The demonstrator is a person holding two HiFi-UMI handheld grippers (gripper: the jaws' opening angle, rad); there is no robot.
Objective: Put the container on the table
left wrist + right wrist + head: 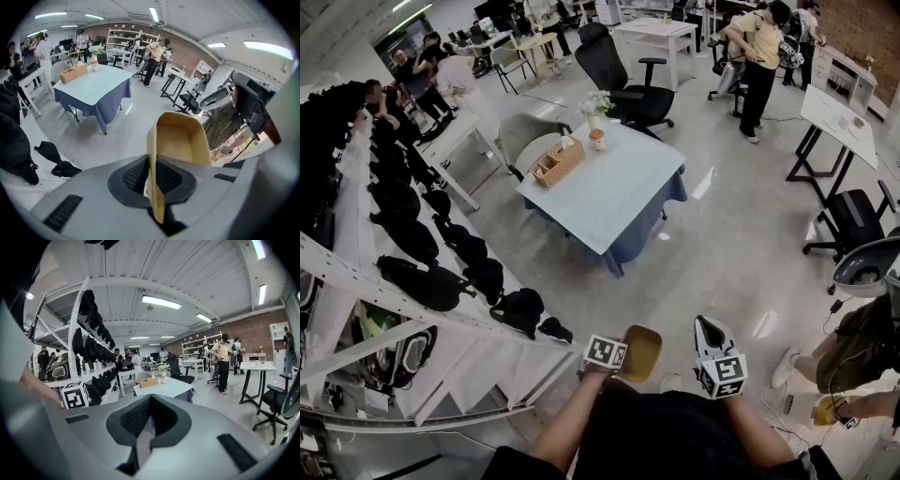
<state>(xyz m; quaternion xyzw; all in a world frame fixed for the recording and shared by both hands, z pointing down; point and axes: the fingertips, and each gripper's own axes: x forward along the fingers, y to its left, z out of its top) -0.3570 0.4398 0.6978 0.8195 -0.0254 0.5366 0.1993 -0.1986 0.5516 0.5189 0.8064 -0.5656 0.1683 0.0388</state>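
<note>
The left gripper (151, 165) is pinching the tan container (182, 140) by its wall. The right gripper (149, 403) is hanging closed and empty, with the table (614, 206) at twelve o'clock.

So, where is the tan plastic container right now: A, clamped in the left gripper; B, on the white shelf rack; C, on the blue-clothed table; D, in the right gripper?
A: the tan plastic container has one wall pinched in the left gripper.
</note>
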